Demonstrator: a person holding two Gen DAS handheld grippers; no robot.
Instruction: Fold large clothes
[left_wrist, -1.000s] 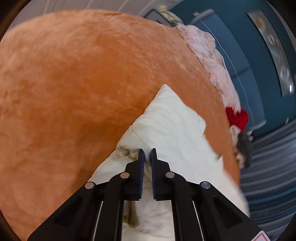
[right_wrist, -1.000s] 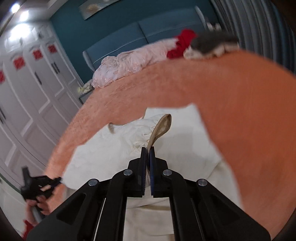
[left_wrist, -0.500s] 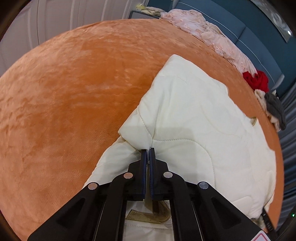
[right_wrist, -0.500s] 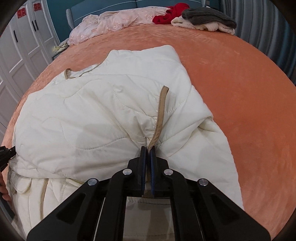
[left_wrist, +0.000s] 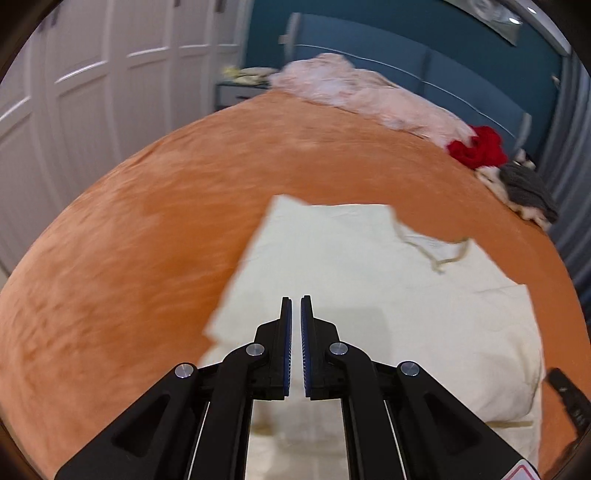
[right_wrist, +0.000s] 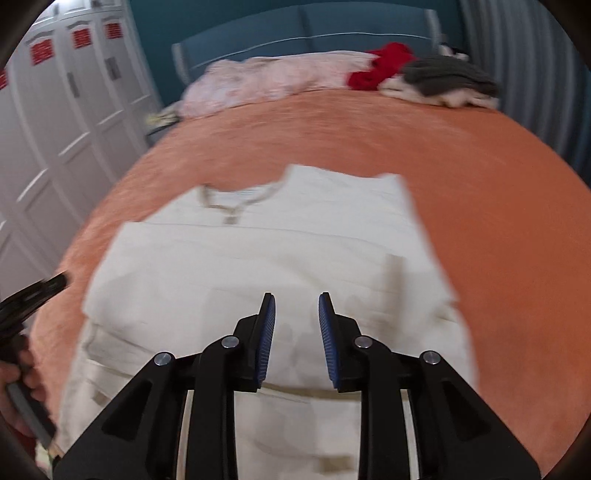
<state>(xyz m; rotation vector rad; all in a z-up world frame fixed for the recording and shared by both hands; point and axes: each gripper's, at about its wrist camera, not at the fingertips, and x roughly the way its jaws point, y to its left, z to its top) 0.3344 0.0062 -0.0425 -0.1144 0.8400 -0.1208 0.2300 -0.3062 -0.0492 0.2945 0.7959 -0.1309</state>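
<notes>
A cream quilted jacket (left_wrist: 373, 280) lies folded on the orange bedspread (left_wrist: 147, 229), its tan-trimmed collar at the far end. It also shows in the right wrist view (right_wrist: 280, 254). My left gripper (left_wrist: 296, 306) hovers above the jacket's near left part, jaws a narrow gap apart with nothing between them. My right gripper (right_wrist: 293, 306) is open and empty above the jacket's near part. The left gripper and the hand that holds it show at the left edge of the right wrist view (right_wrist: 26, 299). Both views are motion-blurred.
A pink crumpled quilt (right_wrist: 266, 77), a red garment (right_wrist: 384, 66) and a grey and white pile (right_wrist: 447, 79) lie at the head of the bed by the blue headboard (right_wrist: 303, 33). White wardrobe doors (left_wrist: 81, 92) stand on the left. A nightstand (left_wrist: 240, 86) stands by the bed.
Both grippers let go of the jacket and lifted back. The right jaws opened wide, the left only slightly. The jacket now lies flat in its folded shape.
</notes>
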